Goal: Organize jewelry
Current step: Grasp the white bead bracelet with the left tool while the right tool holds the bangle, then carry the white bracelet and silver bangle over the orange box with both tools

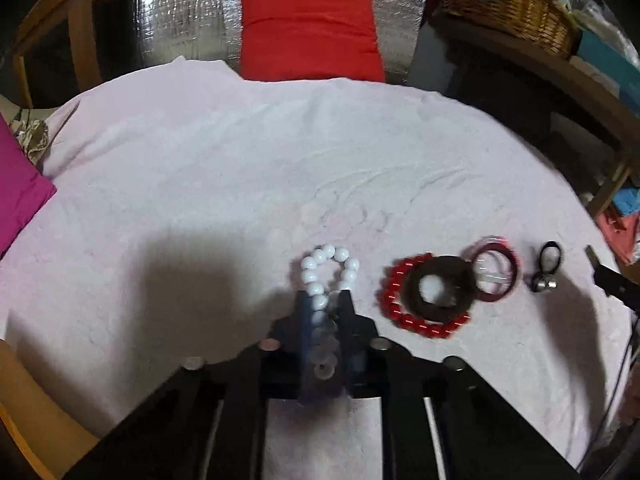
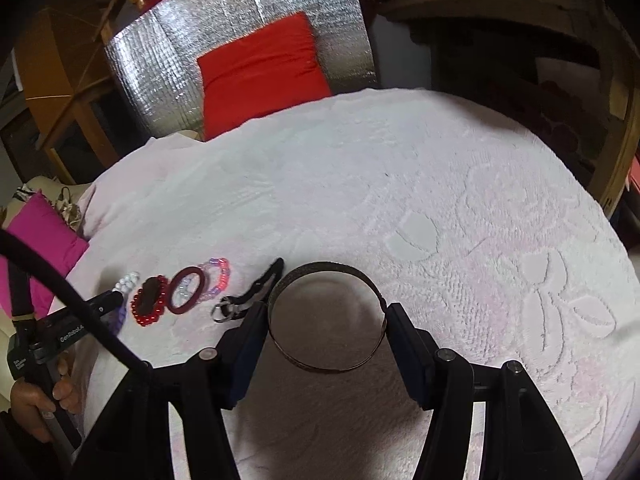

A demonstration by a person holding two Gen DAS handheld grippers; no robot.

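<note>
- White glossy beads on a cord: bead bracelet (image 1: 329,276) pinched in the left gripper (image 1: 326,308), fingers closed down on its near half, far loop sticking out over the cloth (image 1: 200,184).
- Probably light and floppy; smooth round beads likely to roll or slip between the pads, so better held across the cord between two beads than on a bead's crown.
- Dark thin band, bangle (image 2: 326,316), spanned side to side by the right gripper (image 2: 326,312), fingers pressed on its opposite edges, raised a little above the cloth by the look of its shadow.
- Looks stiff and springy, light; thin wall could flex or pop out if squeezed harder, so a gentle hold across the widest part seems right.
- Laid in a row on the cloth, right of the white beads: red bead bracelet (image 1: 420,300) with a dark ring (image 1: 436,286) lying on it, then a maroon bangle (image 1: 498,276) over a pink beaded one (image 2: 218,276), then a black hair tie (image 1: 546,266) with a metal charm.
- Soft pile of the cloth likely to keep set-down pieces from sliding.
</note>
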